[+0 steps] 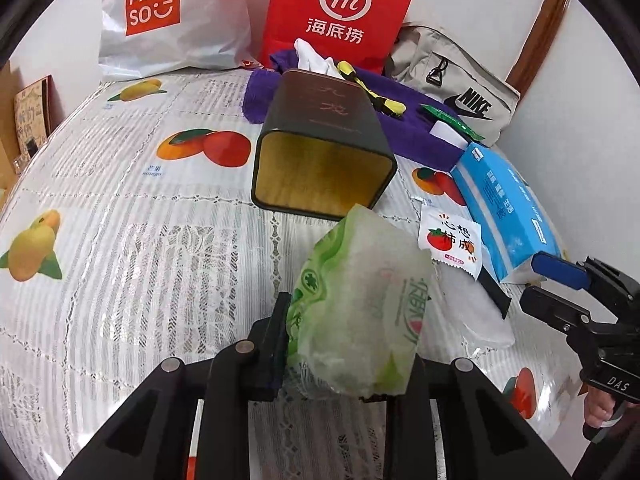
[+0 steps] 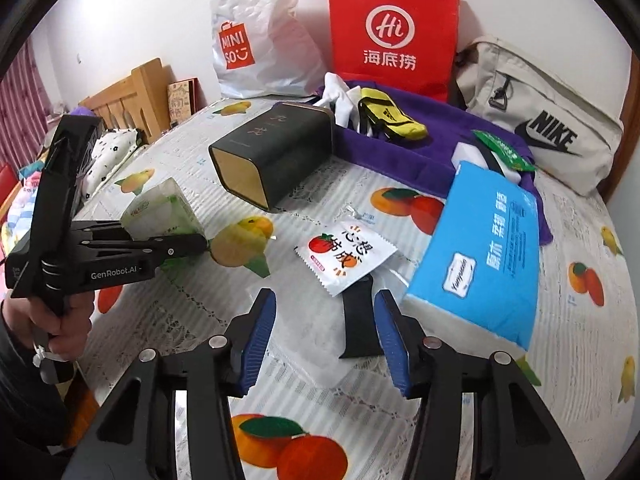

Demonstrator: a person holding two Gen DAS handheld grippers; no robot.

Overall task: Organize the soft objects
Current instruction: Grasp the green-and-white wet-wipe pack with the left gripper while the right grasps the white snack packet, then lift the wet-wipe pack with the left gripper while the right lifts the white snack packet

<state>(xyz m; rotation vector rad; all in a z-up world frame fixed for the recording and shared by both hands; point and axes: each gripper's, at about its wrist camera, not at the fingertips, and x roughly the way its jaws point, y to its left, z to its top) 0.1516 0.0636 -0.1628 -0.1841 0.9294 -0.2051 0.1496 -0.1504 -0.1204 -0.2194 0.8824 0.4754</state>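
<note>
My left gripper (image 1: 352, 344) is shut on a green-and-white soft tissue pack (image 1: 356, 312), held just above the fruit-print tablecloth (image 1: 140, 240). The right wrist view shows the same pack (image 2: 160, 212) in the left gripper (image 2: 192, 240) at the far left. In front of the pack, a dark square tin (image 1: 324, 148) lies on its side with its open mouth facing me. My right gripper (image 2: 326, 332) stands open over the cloth, its blue pads (image 2: 260, 336) apart. A black flat piece (image 2: 360, 320) lies just beyond them, untouched. A blue tissue pack (image 2: 480, 248) lies to its right.
A white persimmon sachet (image 2: 344, 256) lies mid-table. On the purple towel (image 2: 400, 152) behind it sit a yellow sock (image 2: 396, 120), white socks (image 2: 340, 96) and a green sachet (image 2: 504, 152). A Miniso bag (image 2: 256, 40), a red paper bag (image 2: 392, 32) and a Nike bag (image 2: 552, 120) line the wall.
</note>
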